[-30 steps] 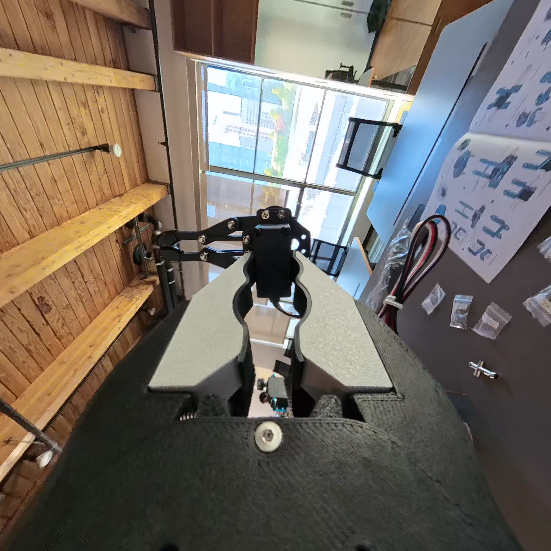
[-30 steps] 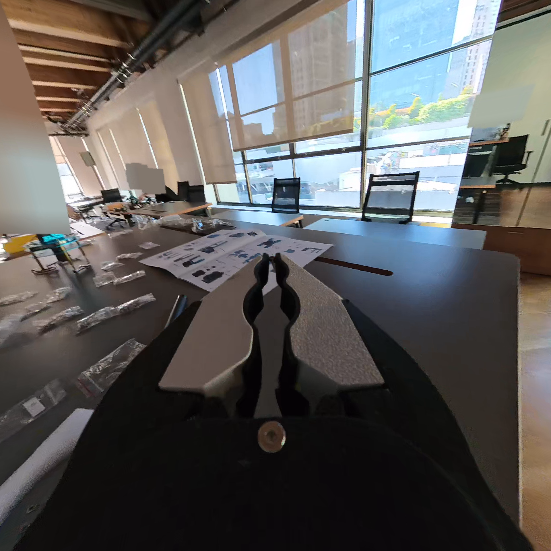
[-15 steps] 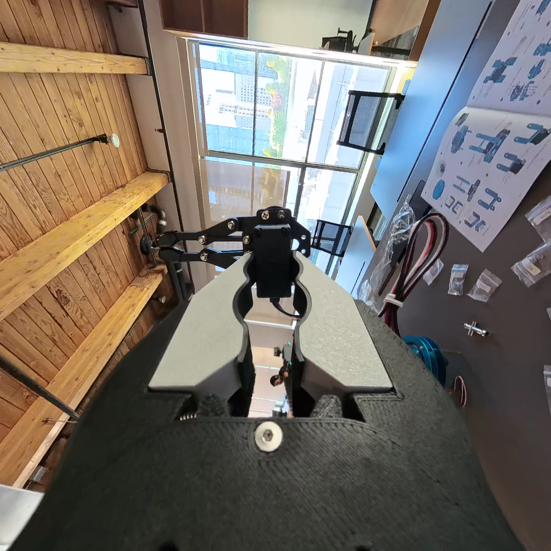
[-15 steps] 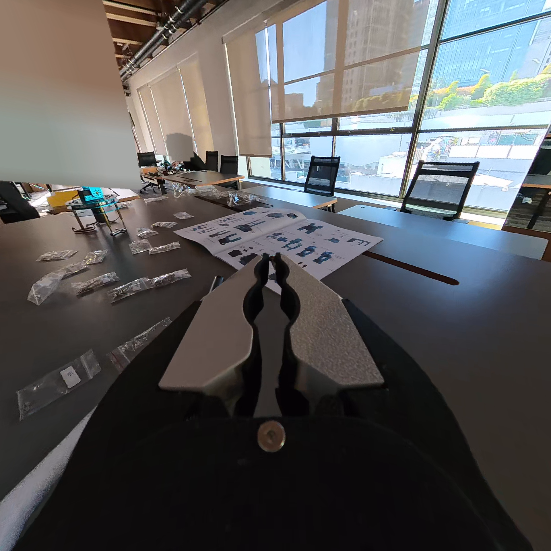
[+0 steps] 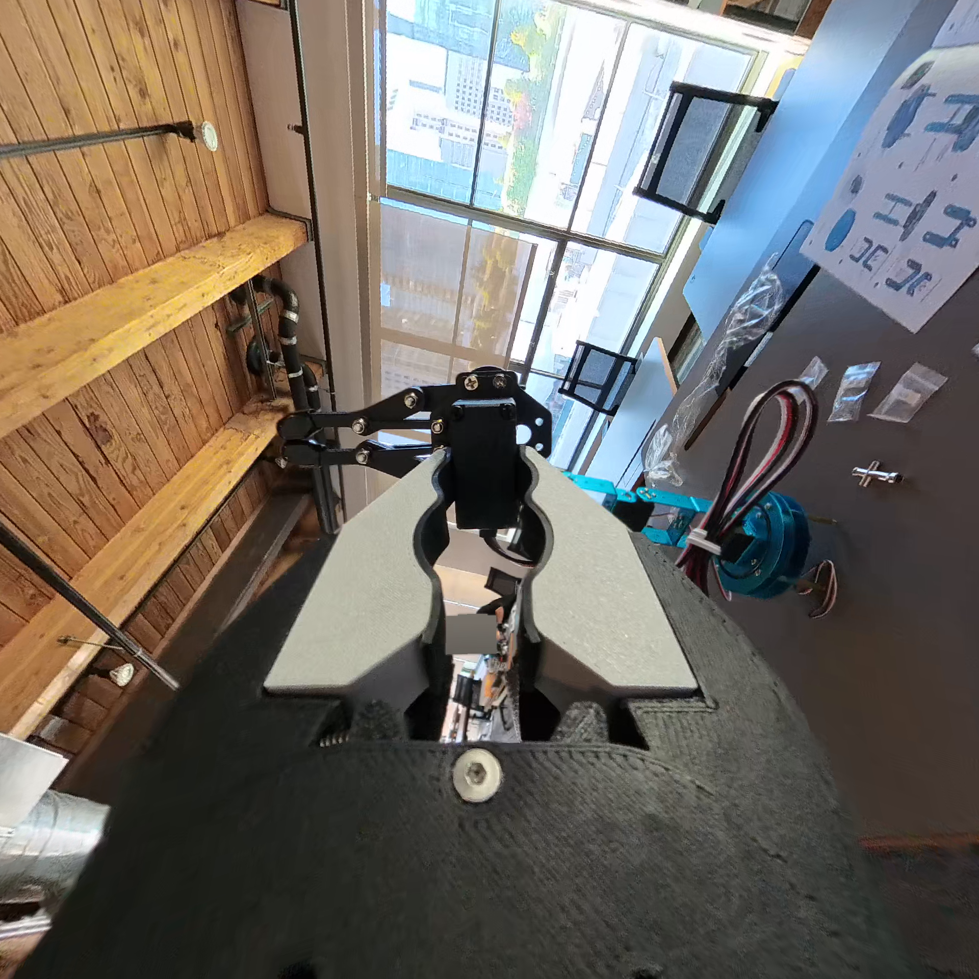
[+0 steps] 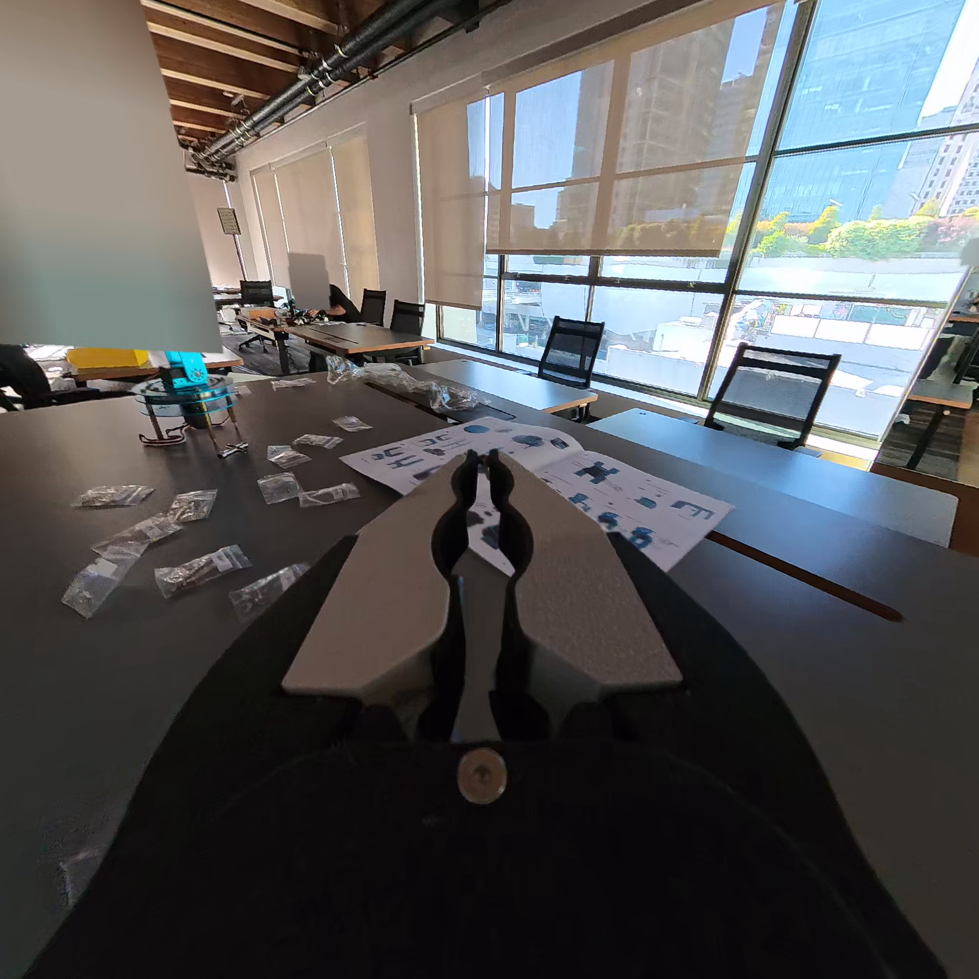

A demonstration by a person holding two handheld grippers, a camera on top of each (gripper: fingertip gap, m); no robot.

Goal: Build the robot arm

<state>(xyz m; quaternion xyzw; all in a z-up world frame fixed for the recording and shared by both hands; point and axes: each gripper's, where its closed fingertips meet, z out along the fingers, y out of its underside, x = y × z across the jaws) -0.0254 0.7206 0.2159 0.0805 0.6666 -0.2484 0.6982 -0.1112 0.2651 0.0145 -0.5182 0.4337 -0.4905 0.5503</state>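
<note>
My left gripper (image 5: pixel 483 458) is rolled on its side and shut on a black servo block (image 5: pixel 484 492) that carries a small black linkage claw (image 5: pixel 360 439); I hold it in the air, off the table. A blue round turntable base (image 5: pixel 768 551) with a red, white and black cable loop (image 5: pixel 763 455) stands on the dark table (image 5: pixel 874 688) to the right. My right gripper (image 6: pixel 479 458) is shut and empty, hovering over the table (image 6: pixel 265 688) with its tips above a printed sheet (image 6: pixel 609 487). The blue base also shows in the right wrist view (image 6: pixel 183 392), far left.
Several small clear parts bags (image 6: pixel 201 567) lie scattered left of the sheet. A small cross-shaped metal wrench (image 6: pixel 233 450) lies near the blue base, also in the left wrist view (image 5: pixel 874 477). Crumpled plastic wrap (image 6: pixel 402 384) lies at the table's far edge. Chairs (image 6: pixel 768 392) stand by the windows. The tips of one gripper are about 50 cm away from the tips of the other.
Both views have shifted. In the left view the blue base and cable have come into sight beside the held servo. In the right view the sheet now lies under the tips.
</note>
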